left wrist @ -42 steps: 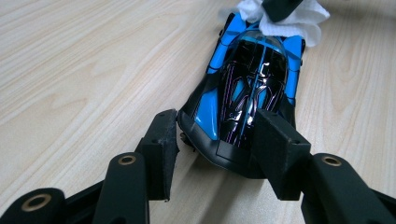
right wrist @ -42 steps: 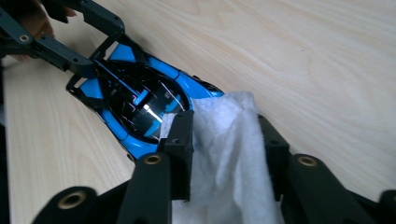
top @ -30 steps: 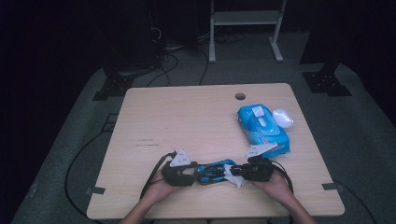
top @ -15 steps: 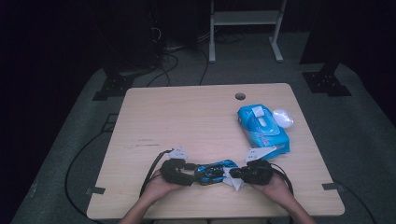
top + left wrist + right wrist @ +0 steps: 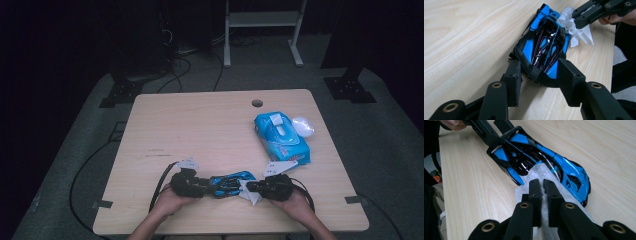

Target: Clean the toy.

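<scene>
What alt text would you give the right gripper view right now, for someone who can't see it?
The right gripper is shut on a crumpled white wipe, pressing it against the side of a glossy blue and black toy race car on a pale wooden table. At upper left, the left gripper holds the car's far end.

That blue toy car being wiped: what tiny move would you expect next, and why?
Probably a short stroke of the white wipe along the toy car. The right gripper is shut on the wipe, which touches the car's side, while the left gripper, whose jaws have just been closing, brackets the car's end on the table, seemingly steadying it.
</scene>
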